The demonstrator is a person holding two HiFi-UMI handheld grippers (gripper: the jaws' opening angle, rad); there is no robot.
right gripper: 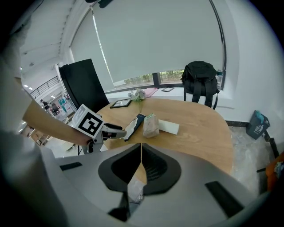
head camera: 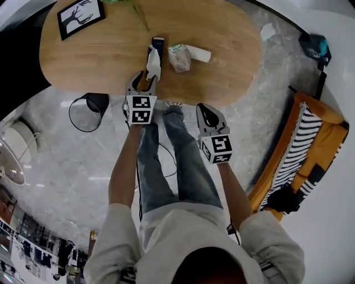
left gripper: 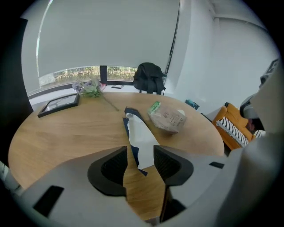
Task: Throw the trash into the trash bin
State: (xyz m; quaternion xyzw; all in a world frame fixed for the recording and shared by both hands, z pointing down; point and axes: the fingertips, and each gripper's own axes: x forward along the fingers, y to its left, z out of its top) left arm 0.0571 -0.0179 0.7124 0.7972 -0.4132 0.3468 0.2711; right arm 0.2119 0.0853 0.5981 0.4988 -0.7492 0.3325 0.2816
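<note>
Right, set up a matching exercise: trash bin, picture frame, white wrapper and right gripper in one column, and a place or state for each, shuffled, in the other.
Column one
1. trash bin
2. picture frame
3. white wrapper
4. right gripper

Column two
A. jaws together
B. on the floor beside the table
C. near end between the left gripper's open jaws
D. at the table's far edge

Pairs: 1-B, 2-D, 3-C, 4-A
</note>
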